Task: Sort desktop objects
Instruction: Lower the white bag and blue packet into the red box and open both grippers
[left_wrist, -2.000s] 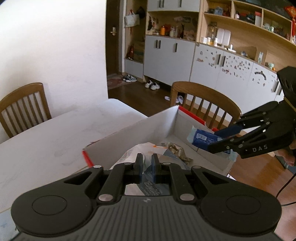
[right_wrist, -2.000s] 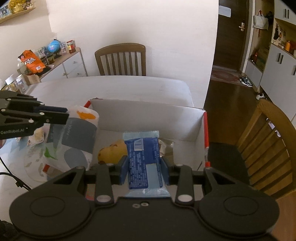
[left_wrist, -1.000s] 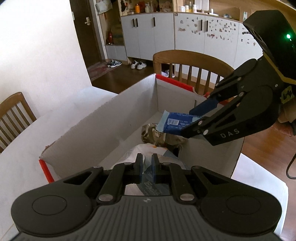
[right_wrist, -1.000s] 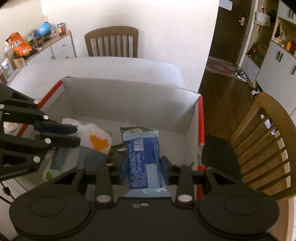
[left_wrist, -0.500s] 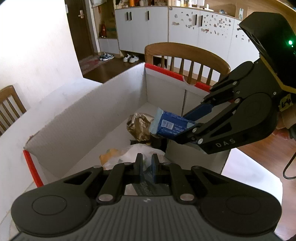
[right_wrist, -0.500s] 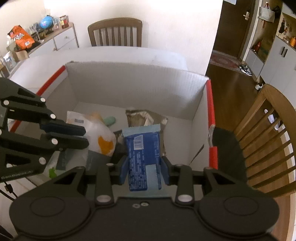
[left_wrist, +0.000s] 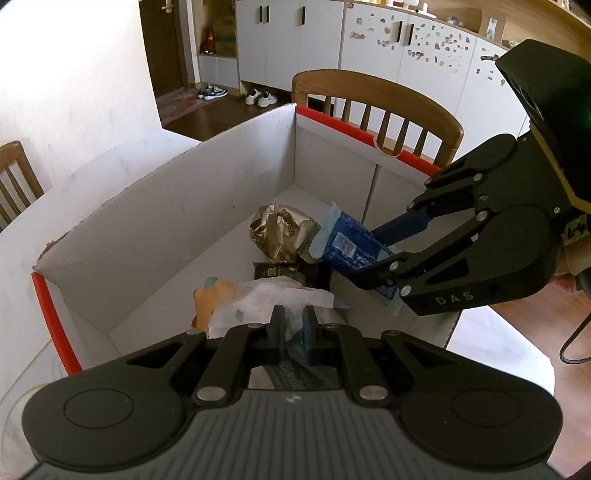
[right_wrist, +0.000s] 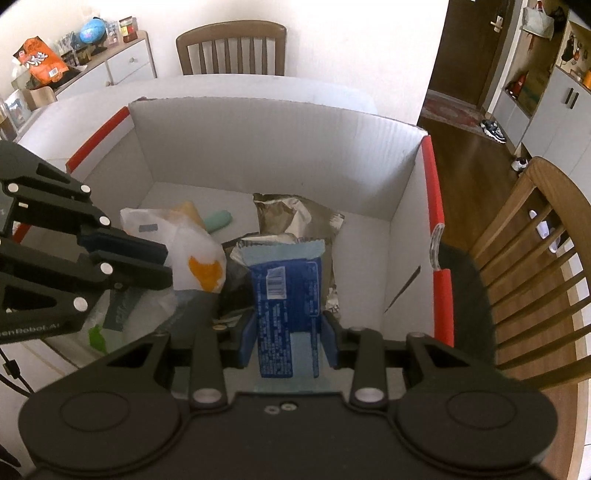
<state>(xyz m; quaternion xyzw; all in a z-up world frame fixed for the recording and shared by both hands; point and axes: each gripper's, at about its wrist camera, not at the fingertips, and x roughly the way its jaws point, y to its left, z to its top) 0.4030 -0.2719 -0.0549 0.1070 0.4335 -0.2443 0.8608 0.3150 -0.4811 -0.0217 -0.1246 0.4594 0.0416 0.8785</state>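
Blue foil snack packet is being clamped between the pads of the right gripper over the white cardboard box with red edges, while a white plastic bag is being pinched by the left gripper above crumpled gold wrapper inside.

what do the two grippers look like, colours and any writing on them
Both are matte black linkage frames with silver rivets and dark blue finger pads. The right gripper carries "DAS" lettering and a green light on its body; the left gripper reads "GenRobot.AI". Thin black cables trail from each.
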